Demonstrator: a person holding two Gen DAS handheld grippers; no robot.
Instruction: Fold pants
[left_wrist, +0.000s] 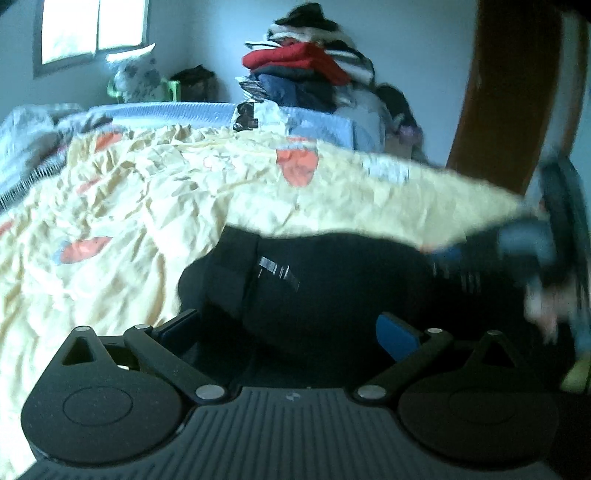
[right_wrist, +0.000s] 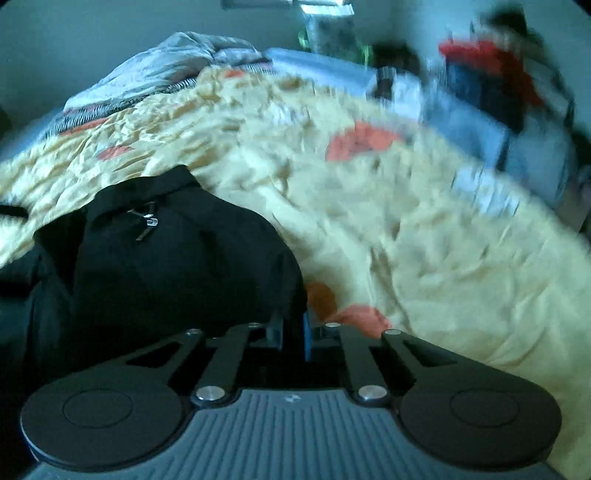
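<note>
Black pants (left_wrist: 332, 280) lie bunched on a bed covered by a wrinkled yellow sheet (left_wrist: 129, 192). My left gripper (left_wrist: 288, 332) is open, its fingers spread wide on either side of the black cloth, which lies between them. In the right wrist view the pants (right_wrist: 166, 258) form a dark mound at the left, with a small clear tag on them. My right gripper (right_wrist: 293, 334) is shut on the pants' edge, its blue pads pressed together on the cloth. The right gripper also shows, blurred, at the right edge of the left wrist view (left_wrist: 532, 243).
A tall pile of folded clothes (left_wrist: 310, 62) stands behind the far side of the bed. A grey blanket (right_wrist: 166, 66) lies rumpled at the head. A brown wooden door frame (left_wrist: 509, 92) rises at the right. A window (left_wrist: 92, 29) is in the far wall.
</note>
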